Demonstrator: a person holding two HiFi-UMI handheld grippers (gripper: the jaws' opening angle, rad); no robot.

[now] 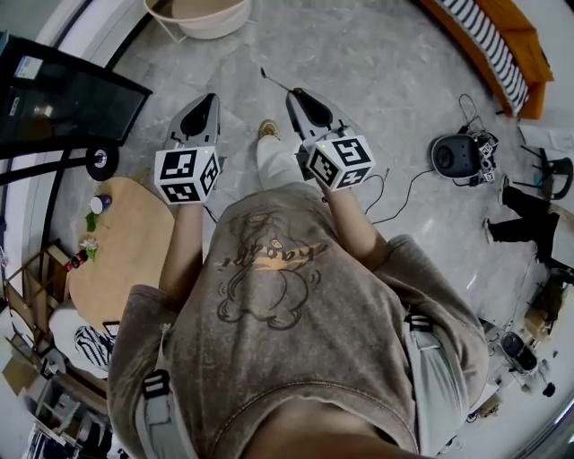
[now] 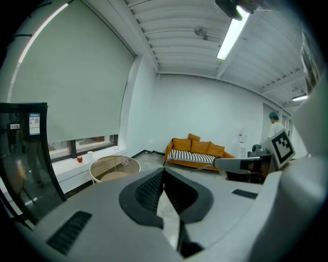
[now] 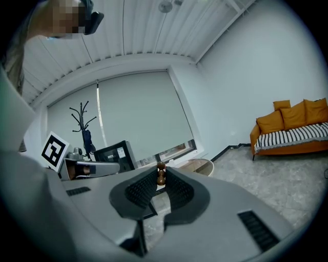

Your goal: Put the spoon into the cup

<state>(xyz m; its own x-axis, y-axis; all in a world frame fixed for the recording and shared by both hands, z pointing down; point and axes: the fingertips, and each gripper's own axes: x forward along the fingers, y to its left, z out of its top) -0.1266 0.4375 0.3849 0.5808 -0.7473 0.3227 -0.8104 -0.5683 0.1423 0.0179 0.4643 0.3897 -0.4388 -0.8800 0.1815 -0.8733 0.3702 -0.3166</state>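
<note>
In the head view both grippers are held out in front of the person, above the grey floor. My right gripper [image 1: 294,93] is shut on the spoon [image 1: 274,80], a thin dark stick that pokes out past the fingertips. In the right gripper view [image 3: 160,178] the spoon's brown beaded end [image 3: 161,173] stands up between the pads. My left gripper [image 1: 208,99] is shut with nothing in it, and its pads meet at the tip in the left gripper view [image 2: 164,172]. A small pale cup-like thing [image 1: 100,204] stands on the round wooden table [image 1: 130,242] at the left.
A black screen on a wheeled stand [image 1: 63,108] is at the far left. A round pale side table [image 1: 211,18] stands ahead. An orange sofa [image 1: 502,45] is at the far right. A dark device with cables [image 1: 457,154] lies on the floor at the right.
</note>
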